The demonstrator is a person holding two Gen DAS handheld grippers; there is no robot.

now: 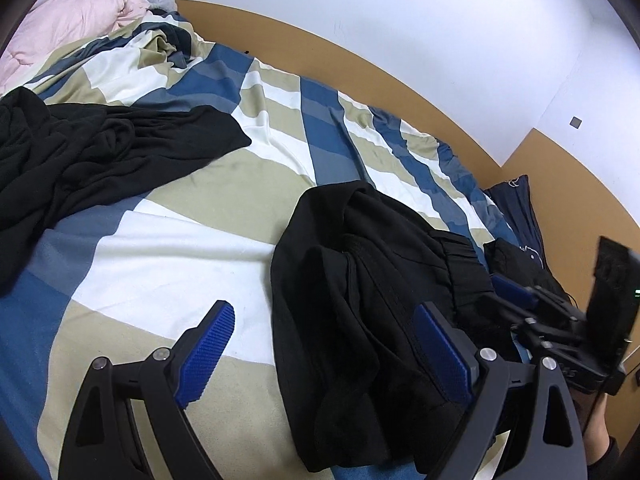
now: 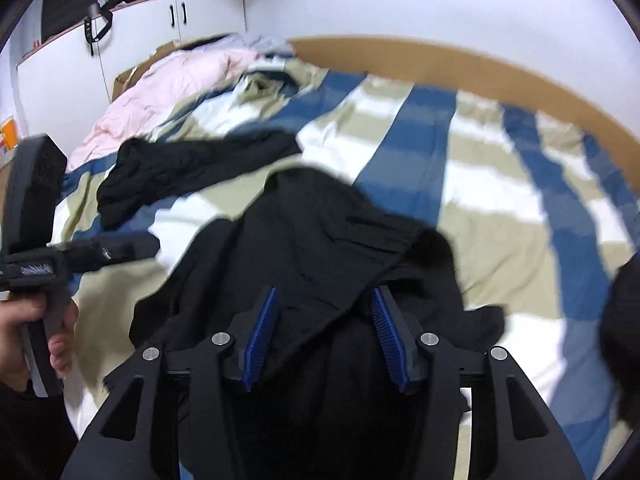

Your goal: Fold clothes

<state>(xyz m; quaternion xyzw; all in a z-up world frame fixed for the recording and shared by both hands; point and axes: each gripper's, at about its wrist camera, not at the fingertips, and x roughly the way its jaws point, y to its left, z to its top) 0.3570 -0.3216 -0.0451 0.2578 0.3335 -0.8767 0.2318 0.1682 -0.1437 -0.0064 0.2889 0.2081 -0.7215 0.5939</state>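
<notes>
Bed: a bed (image 1: 172, 248) is seen covered by a sheet in blue, beige and white blocks, with a brown surround along its far edge.

Black trousers: a crumpled pair of black trousers (image 1: 360, 288) with an elastic waistband is laid on the sheet, at about 5 o'clock in the left wrist view and at the centre of the right wrist view (image 2: 312, 240).

Left claw: the left claw (image 1: 324, 356) is held wide apart and nothing is gripped; its left blue pad (image 1: 206, 354) is poised over bare sheet at 7 o'clock, while its right pad is set against the near edge of the trousers.

Right claw: the right claw (image 2: 324, 332) is parted, and black cloth is seen lying between and under its blue pads; whether the cloth is touched by either pad cannot be told, as this view is blurred. In the left wrist view the same tool is found at 4 o'clock, at the waistband end.

Second garment: another black garment (image 1: 92, 156) is heaped at 9 o'clock in the left wrist view, well apart from the trousers.

Pink quilt: a pink quilt (image 1: 68, 24) is bunched at 11 o'clock, at the far end of the bed.

Hand: a hand (image 2: 28, 336) wrapped around the left tool's grip is seen at 8 o'clock in the right wrist view.

Cupboard: white cupboard doors (image 2: 180, 20) are seen at 11 o'clock beyond the bed.
</notes>
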